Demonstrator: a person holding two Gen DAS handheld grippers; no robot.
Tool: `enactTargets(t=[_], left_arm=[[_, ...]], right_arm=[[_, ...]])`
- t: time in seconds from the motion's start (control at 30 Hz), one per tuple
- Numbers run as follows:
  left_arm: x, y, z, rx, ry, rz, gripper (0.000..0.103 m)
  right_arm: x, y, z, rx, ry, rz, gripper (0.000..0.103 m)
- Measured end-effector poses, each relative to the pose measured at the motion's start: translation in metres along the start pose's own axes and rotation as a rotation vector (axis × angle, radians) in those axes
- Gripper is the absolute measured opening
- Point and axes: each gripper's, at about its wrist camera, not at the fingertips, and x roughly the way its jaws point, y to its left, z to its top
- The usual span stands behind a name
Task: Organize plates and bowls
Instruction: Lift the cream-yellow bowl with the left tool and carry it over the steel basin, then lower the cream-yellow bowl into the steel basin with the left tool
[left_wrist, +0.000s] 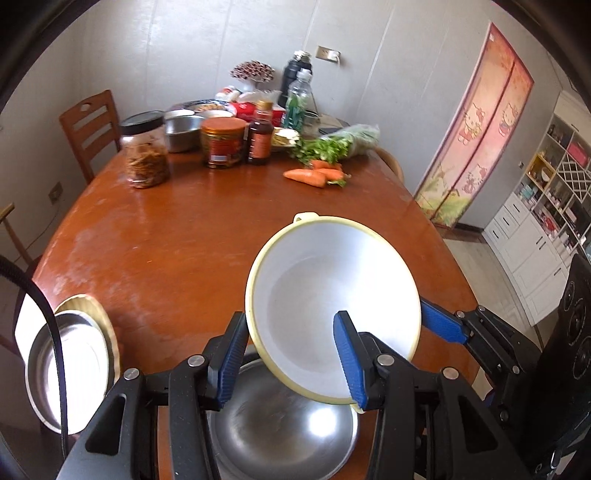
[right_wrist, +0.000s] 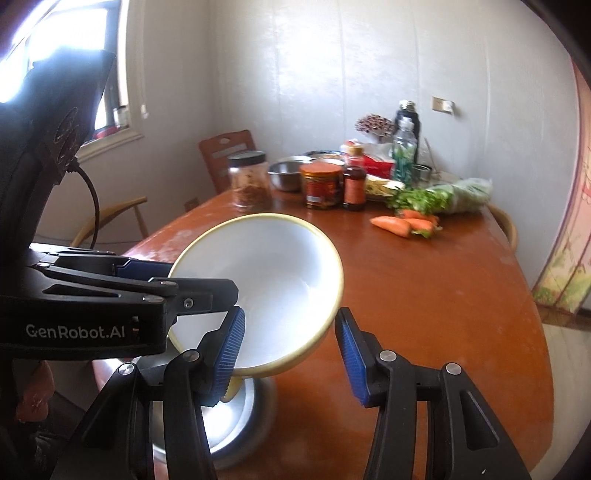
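Pinching opposite rims of the tilted white bowl (left_wrist: 325, 280), left tongs (left_wrist: 290, 318) and right tongs (right_wrist: 291, 314), above steel bowl (left_wrist: 280, 435).

Brown wooden desk (left_wrist: 177, 240), surface worn pale in patches. Steel bowl (left_wrist: 280, 424) on desk directly under left claw (left_wrist: 288, 354). Second steel dish (left_wrist: 70, 369) on wooden plate at desk edge, left of claw. Far ahead of claw: carrots (left_wrist: 310, 175), bagged greens (left_wrist: 340, 142), glass jar (left_wrist: 146, 151), red-lidded tub (left_wrist: 223, 142), sauce bottle (left_wrist: 260, 134), steel basin (left_wrist: 183, 131).
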Motion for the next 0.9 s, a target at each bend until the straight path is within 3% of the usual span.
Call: enactTargets(t=[0.33,0.9], left_arm=[[-0.02,0.03,-0.034,-0.021,-0.019,0.02,0.047],[-0.01,0.037,-0.06,-0.018,-0.011,0.01,0.047]], right_arm=[[0.0,0.049,-0.013,-0.042,0.012,0.025,0.053],[0.019,0.06,-0.039,-0.068,0.07,0.015,0.053]])
